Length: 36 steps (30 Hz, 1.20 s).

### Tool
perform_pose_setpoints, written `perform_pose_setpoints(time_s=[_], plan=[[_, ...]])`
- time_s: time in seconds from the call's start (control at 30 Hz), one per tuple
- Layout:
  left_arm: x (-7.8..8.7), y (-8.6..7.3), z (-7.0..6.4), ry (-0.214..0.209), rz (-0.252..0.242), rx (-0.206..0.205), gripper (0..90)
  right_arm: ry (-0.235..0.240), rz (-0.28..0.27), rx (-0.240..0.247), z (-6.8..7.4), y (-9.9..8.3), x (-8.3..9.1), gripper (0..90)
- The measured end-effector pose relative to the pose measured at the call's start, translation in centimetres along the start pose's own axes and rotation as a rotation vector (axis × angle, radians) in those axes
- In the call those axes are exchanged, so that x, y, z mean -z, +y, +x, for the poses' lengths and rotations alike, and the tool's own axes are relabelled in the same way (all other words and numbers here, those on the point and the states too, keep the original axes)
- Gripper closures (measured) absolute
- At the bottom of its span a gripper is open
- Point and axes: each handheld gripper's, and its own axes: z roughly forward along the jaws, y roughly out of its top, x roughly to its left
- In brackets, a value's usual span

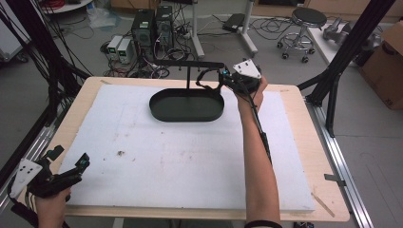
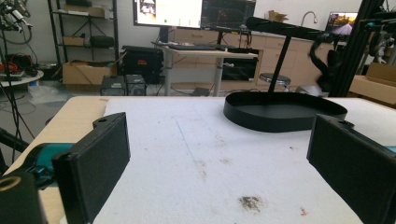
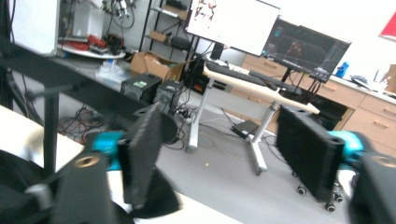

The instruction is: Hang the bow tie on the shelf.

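Left hand-held gripper (image 1: 71, 172) sits at the near-left corner of the tabletop (image 1: 304, 142), just over the edge of the white foam sheet (image 1: 190, 152), jaws spread wide with nothing between them. Its own view confirms it: both black pads (image 2: 98, 163) are well apart, bare foam between, and a small brown stain (image 2: 251, 201) just ahead of them. Black oval tray (image 1: 186, 105) lies well ahead and to the right of this hand-held gripper, with a thin post (image 2: 279, 70) rising from its back rim to a horizontal bar (image 2: 289, 29). Right hand-held gripper (image 1: 223, 78) is held up at the tray's far-right end, forearm stretched across the foam, close beside the bar. High view does not resolve its jaws; the right gripper view does: pads (image 3: 308, 149) spread apart, gripping nothing, picture blurred. That view looks past the tabletop to a standing desk (image 3: 252, 88), monitors (image 3: 275, 32) and PC towers on the floor (image 3: 149, 88), with the bar and post showing to the left of its jaws. High view adds a stool (image 1: 304, 23) and cardboard box (image 1: 387, 66) beyond the tabletop. Left gripper view also catches something dark (image 2: 327, 58) hanging near the bar's right end; cannot tell what it is.
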Motion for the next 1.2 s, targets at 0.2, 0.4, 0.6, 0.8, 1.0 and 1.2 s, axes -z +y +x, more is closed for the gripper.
perform_pose_setpoints(time_s=[0.2,0.4,0.6,0.8,1.0,1.2], plan=[[0.0,0.2,-0.1,0.002,0.006,-0.002,6.4,0.002,0.0,-0.008,-0.8,2.0,2.7,15.8],[0.2,0.4,0.1,0.006,0.001,0.004,6.4,0.013,0.014,-0.06,-2.3,4.0,8.1,11.1],[0.4,0.8,-0.2,0.001,-0.008,-0.004,6.4,0.03,0.002,-0.102,-3.8,3.6,14.3,11.1],[0.7,1.2,-0.4,-0.005,-0.014,-0.017,6.4,0.068,-0.073,-0.198,-5.7,1.8,20.6,11.1],[0.5,1.0,-0.4,-0.004,-0.007,-0.019,6.4,0.066,-0.063,-0.278,-6.4,-2.6,25.0,11.1],[-0.1,1.0,-1.0,-0.025,0.001,-0.048,6.4,0.063,-0.066,-0.312,-5.7,-7.7,27.9,11.1]])
